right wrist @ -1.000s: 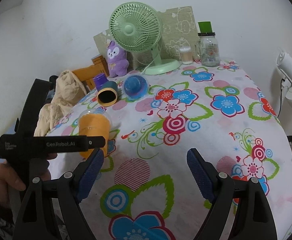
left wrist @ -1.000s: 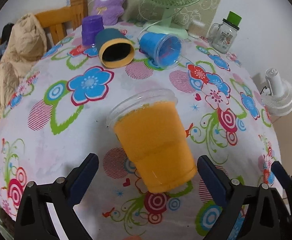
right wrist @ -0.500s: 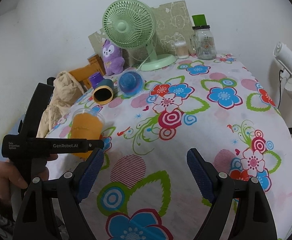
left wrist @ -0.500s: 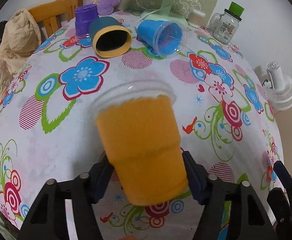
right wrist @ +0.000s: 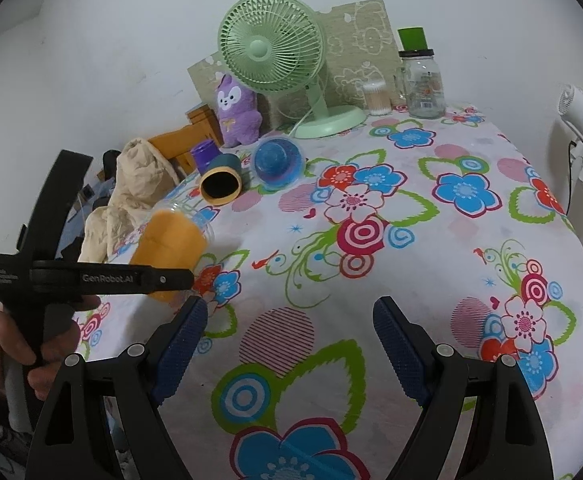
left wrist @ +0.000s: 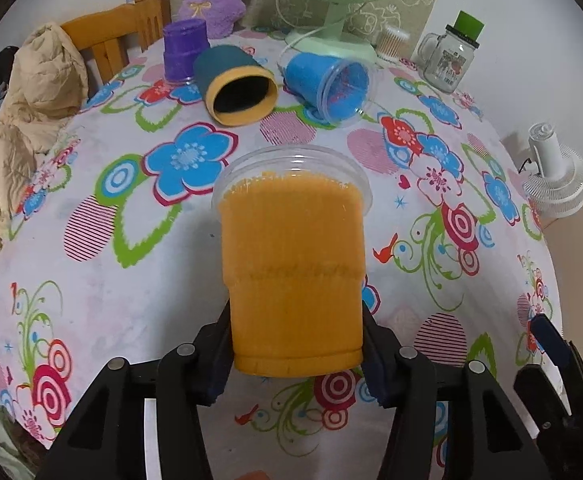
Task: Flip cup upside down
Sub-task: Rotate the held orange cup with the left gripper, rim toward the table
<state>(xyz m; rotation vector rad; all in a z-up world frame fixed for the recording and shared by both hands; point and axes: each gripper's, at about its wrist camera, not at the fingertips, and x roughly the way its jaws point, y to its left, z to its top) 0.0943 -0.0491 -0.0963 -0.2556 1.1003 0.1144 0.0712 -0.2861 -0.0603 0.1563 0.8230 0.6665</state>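
Observation:
An orange cup (left wrist: 293, 264) with a clear rim is held in my left gripper (left wrist: 295, 354), which is shut on its lower part near the base. The cup is lifted off the flowered tablecloth (left wrist: 99, 240) and tilted, its rim pointing away from me. In the right wrist view the orange cup (right wrist: 169, 242) shows at the left, tilted with its rim up and away, behind the left gripper's arm (right wrist: 91, 278). My right gripper (right wrist: 287, 340) is open and empty above the near part of the table.
A dark blue cup with a yellow rim (left wrist: 235, 86) and a blue cup (left wrist: 327, 84) lie on their sides at the back. A purple cup (left wrist: 181, 50) stands upside down. A green fan (right wrist: 279, 68), a glass jar (right wrist: 421, 74), a plush toy (right wrist: 237, 110) and a beige jacket (left wrist: 19, 120) are around.
My left gripper closed on the orange cup, which lay on the table, and lifted it; the cup now tilts rim-away. The right gripper stayed open and barely moved.

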